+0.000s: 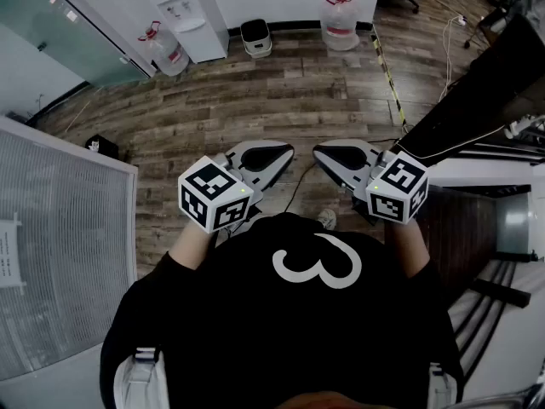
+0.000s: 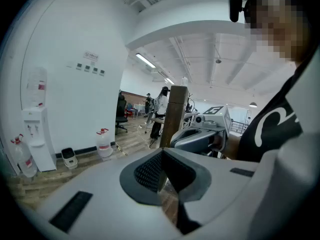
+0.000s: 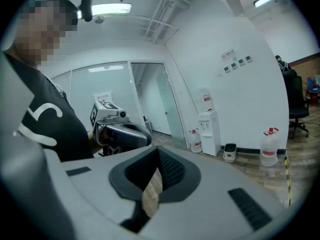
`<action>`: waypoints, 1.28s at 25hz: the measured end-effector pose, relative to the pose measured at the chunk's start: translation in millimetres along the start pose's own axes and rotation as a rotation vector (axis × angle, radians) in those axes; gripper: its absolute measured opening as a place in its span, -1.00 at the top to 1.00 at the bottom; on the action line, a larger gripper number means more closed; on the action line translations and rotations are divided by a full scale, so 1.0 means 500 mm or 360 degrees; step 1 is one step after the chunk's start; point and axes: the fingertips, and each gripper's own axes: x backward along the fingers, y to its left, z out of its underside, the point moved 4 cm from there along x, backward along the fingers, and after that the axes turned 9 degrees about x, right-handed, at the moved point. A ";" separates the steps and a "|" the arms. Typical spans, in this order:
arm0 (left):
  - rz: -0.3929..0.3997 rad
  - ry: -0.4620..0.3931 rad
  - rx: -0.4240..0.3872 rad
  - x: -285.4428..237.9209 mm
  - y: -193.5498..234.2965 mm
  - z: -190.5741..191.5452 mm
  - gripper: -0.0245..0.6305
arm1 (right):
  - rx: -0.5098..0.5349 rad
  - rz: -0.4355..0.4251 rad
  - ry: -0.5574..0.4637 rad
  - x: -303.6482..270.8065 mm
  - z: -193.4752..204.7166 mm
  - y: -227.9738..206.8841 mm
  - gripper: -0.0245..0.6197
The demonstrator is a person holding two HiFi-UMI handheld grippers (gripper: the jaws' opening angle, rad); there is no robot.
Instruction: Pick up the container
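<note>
No container stands out as the task's object in any view. In the head view I hold both grippers in front of my chest above a wooden floor, their tips turned toward each other. My left gripper (image 1: 279,154) is shut with nothing between its jaws, and so is my right gripper (image 1: 328,154). In the left gripper view the left gripper's (image 2: 162,171) dark pads meet, and the right gripper (image 2: 197,136) shows beyond them. In the right gripper view the right gripper's (image 3: 156,174) pads are closed too, with the left gripper (image 3: 122,131) opposite.
A white water dispenser (image 1: 187,11) stands at the far wall with water jugs (image 1: 166,49) (image 1: 341,20) and a small white bin (image 1: 255,37) beside it. A grey partition (image 1: 60,245) is on the left, a dark desk (image 1: 477,100) on the right. A wooden post (image 2: 175,114) and distant people (image 2: 162,104) are ahead.
</note>
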 end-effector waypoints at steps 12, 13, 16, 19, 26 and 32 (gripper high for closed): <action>-0.0079 -0.0044 0.0018 0.073 0.022 0.009 0.88 | 0.0038 -0.0085 -0.0008 -0.066 -0.019 0.036 0.85; -0.0086 -0.0047 0.0019 0.074 0.030 0.008 0.88 | 0.0029 -0.0084 -0.0015 -0.073 -0.021 0.030 0.85; -0.0108 -0.0055 0.0032 0.078 0.061 0.009 0.88 | 0.0010 -0.0085 -0.0014 -0.098 -0.022 0.013 0.85; -0.0119 -0.0052 0.0055 0.074 0.101 0.008 0.88 | 0.0011 -0.0112 0.0006 -0.130 -0.013 -0.012 0.85; -0.0130 -0.0020 0.0124 0.052 0.263 -0.012 0.88 | -0.0060 -0.0151 0.0019 -0.257 -0.014 -0.116 0.85; -0.0135 0.0037 0.0216 0.014 0.456 -0.060 0.88 | -0.0180 -0.0167 0.0062 -0.395 -0.017 -0.258 0.85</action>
